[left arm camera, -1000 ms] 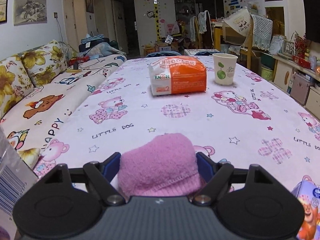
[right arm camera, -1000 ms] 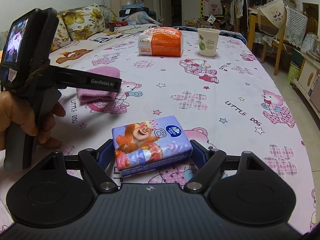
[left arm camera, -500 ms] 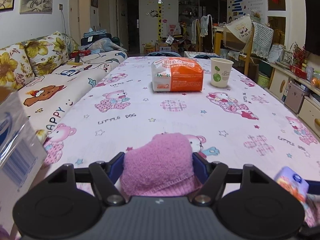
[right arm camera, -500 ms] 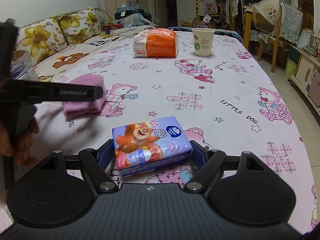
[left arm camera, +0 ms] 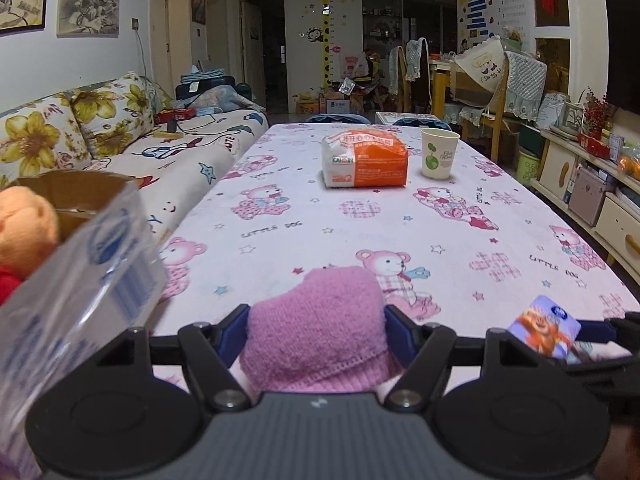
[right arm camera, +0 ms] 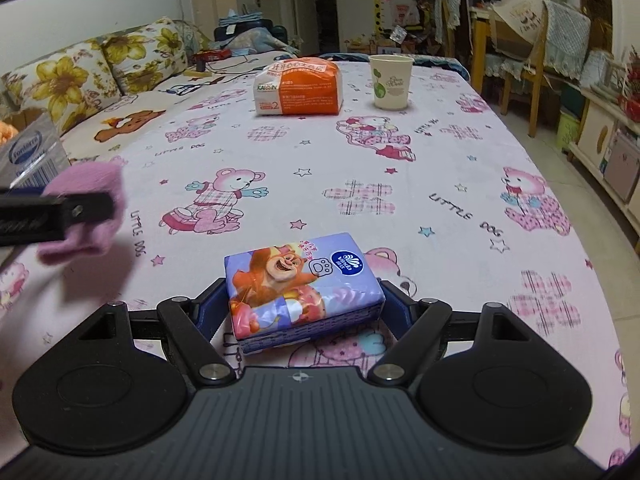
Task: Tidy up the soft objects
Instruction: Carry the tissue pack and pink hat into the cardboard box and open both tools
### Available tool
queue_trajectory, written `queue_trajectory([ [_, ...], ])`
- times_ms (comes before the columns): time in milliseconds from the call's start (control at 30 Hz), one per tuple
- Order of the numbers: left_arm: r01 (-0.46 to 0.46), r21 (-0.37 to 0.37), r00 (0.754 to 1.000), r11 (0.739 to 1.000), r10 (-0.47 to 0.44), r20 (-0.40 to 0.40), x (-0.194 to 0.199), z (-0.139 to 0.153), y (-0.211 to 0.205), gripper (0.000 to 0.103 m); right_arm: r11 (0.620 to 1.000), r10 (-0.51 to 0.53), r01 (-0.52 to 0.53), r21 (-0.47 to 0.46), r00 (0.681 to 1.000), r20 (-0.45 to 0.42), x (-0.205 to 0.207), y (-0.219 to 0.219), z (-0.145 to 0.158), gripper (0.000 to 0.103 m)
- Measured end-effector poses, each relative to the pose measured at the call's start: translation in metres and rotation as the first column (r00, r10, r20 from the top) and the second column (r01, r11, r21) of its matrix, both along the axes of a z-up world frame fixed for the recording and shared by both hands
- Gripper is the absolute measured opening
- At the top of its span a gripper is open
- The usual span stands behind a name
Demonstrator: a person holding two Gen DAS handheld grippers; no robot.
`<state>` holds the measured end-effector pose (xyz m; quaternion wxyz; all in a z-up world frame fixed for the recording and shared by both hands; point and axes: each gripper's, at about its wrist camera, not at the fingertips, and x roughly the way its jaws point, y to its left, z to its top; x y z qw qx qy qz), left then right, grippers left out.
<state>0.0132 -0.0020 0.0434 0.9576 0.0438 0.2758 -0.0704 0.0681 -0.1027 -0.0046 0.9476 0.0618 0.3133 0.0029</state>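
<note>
The left gripper (left arm camera: 316, 330) pinches a folded pink knitted cloth (left arm camera: 318, 322) between its blue pads; its jaws have just been closing a little, squeezing the soft bundle, which is held clear of the bear-print tablecloth (left arm camera: 360, 216). Just to its left stands a cardboard box (left arm camera: 76, 280) with a shiny taped wall, an orange plush toy (left arm camera: 24, 232) already inside it.

The right gripper (right arm camera: 306, 300) sits low at the table with its jaws about half open around a small pack of tissues with a cartoon bear (right arm camera: 300, 284); the pads flank the pack, and it looks gripped, though the view does not show firm pressure. Farther along the table lie an orange-and-white tissue bag (right arm camera: 298, 88) and a paper cup (right arm camera: 390, 82).

The risks are mostly of the soft kind. The cloth may sag or unfold and snag on the box's rim, landing half in and half out. The gripper may also knock the box wall, which is very close, and shove the box off its place. On the right, the slick wrapper may slip or swivel if the pads hold it only lightly when lifted.
</note>
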Motion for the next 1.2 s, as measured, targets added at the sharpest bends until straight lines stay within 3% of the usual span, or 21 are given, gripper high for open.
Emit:
queue_trajectory([
  [500, 0.001, 0.040, 0.998, 0.999, -0.004, 0.065, -0.047, 0.034, 0.015, 0.070, 0.993, -0.088, 0.088, 0.080, 0.996, -0.005, -0.033, 0.009, 0.016, 0.098],
  [1200, -0.009, -0.040, 0.986, 0.999, 0.016, 0.163, -0.067, 0.075, 0.061, 0.071, 0.995, -0.081, 0.075, 0.063, 0.992, 0.094, -0.077, 0.033, 0.055, 0.098],
])
